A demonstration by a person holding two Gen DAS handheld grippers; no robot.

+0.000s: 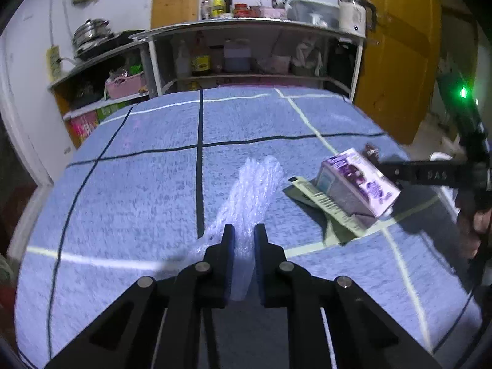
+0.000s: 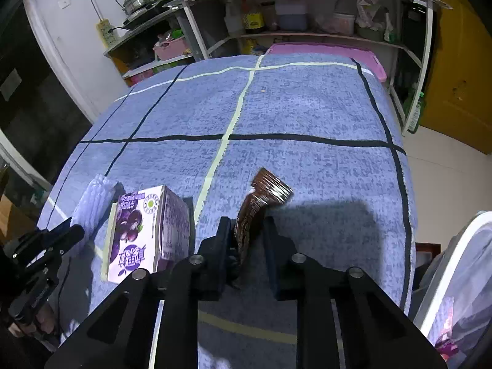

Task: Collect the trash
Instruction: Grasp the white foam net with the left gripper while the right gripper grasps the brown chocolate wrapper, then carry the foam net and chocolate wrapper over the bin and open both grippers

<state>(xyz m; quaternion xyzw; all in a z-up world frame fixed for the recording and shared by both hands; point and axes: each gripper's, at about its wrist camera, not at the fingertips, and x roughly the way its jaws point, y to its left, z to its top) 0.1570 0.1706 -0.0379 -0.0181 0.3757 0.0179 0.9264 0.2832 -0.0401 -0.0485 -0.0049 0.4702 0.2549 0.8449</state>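
My left gripper is shut on the near end of a white foam net sleeve, which lies lengthwise on the blue checked cloth. To its right a purple drink carton rests on a flat pale card. In the right wrist view my right gripper is shut on a crinkled brown wrapper whose far end sticks up past the fingertips. The carton and the foam sleeve lie to its left, with the left gripper beside them. From the left wrist view the right gripper reaches in behind the carton.
A white bin with a clear liner stands at the table's near right corner. Behind the table are metal shelves with bottles, jars and pots. A yellow door is at the right. A pink board lies at the table's far edge.
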